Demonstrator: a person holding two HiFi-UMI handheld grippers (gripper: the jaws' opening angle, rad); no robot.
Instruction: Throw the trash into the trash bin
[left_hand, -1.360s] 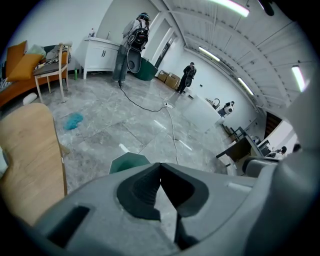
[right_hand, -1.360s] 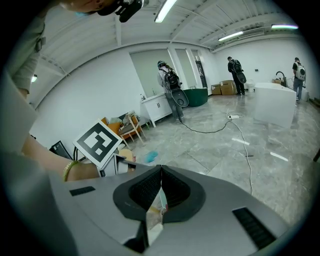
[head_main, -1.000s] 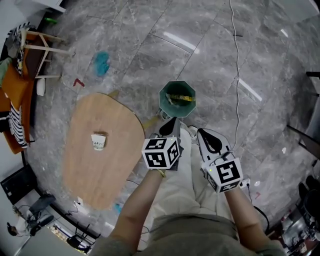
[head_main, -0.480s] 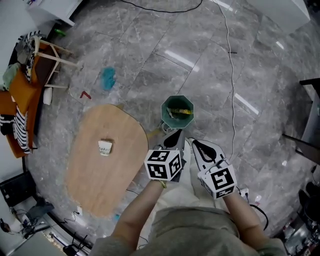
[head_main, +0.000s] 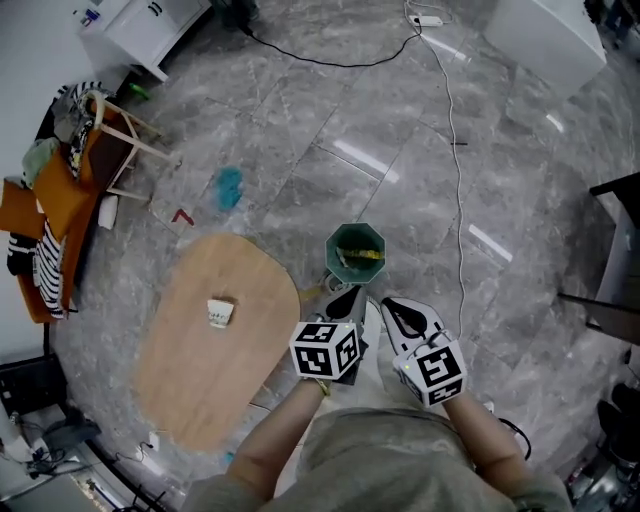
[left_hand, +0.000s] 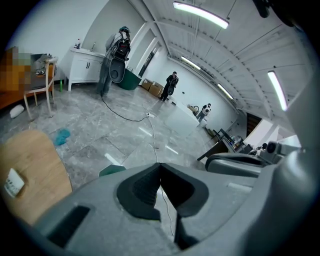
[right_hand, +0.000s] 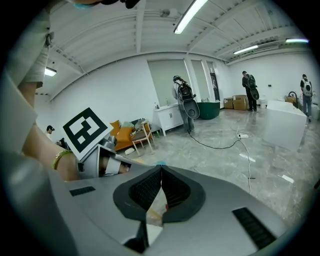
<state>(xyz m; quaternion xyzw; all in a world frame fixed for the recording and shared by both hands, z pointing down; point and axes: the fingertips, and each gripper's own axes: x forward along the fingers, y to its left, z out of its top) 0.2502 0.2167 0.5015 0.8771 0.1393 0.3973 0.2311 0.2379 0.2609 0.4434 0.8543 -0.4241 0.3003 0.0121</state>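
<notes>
A green trash bin (head_main: 356, 252) stands on the grey floor with yellow trash in it, just right of the oval wooden table (head_main: 190, 380). A small white paper cup (head_main: 220, 313) lies on that table. My left gripper (head_main: 347, 292) hangs a little on the near side of the bin, jaws shut and empty, as the left gripper view (left_hand: 160, 166) shows too. Beside it on the right, my right gripper (head_main: 392, 305) is also shut (right_hand: 161, 169), with nothing sticking out of its tips. In the left gripper view the bin's rim (left_hand: 112, 170) peeks over the jaws.
A wooden chair draped with clothes (head_main: 70, 190) stands at the far left. On the floor lie a blue cloth (head_main: 230, 187) and a long cable (head_main: 455, 150). A white cabinet (head_main: 145, 30) is at the back, a dark desk (head_main: 615, 250) at the right. People (right_hand: 184, 102) stand far off.
Both grippers have been lifted and the head view has pulled back, so the bin and table look smaller and more of the far floor shows. Both stay shut.
</notes>
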